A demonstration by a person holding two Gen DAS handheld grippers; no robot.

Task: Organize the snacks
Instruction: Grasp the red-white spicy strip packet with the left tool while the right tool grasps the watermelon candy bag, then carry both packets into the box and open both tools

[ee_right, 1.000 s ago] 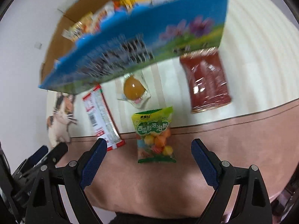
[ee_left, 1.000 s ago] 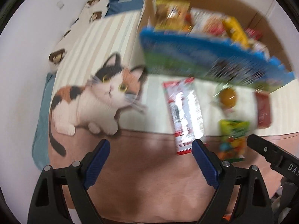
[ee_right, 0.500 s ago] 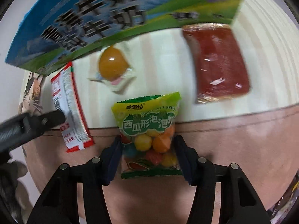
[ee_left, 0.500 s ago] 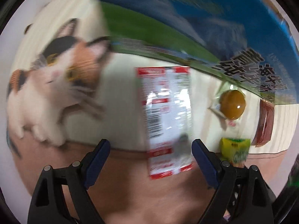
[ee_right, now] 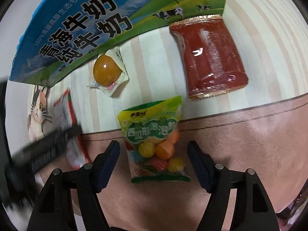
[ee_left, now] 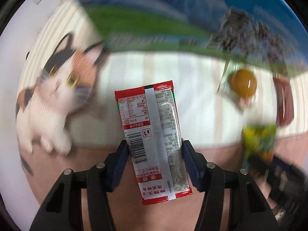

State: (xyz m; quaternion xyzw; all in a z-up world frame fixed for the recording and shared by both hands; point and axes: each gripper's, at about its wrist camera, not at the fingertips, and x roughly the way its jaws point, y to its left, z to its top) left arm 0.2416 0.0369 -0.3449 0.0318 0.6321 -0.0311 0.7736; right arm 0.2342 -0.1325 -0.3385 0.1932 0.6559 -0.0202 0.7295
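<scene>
L gripper [ee_left: 155, 152] has just closed its jaws on the red-and-white sachet [ee_left: 152, 134], pads pressing both long edges, just below the blue milk carton box [ee_right: 80, 32]. R gripper [ee_right: 154, 154] straddles the green candy bag [ee_right: 154, 144], nearer than the box; jaws, just widened, stand clear of it w/ gaps either side, gripping nothing. Step in hand: pickup. Next, prob.: lift sachet w/o slipping, carry over the box's front wall; R must re-close on bag. Orange jelly cup [ee_right: 107, 73] and red pouch [ee_right: 209, 57] wait beside the box.
</scene>
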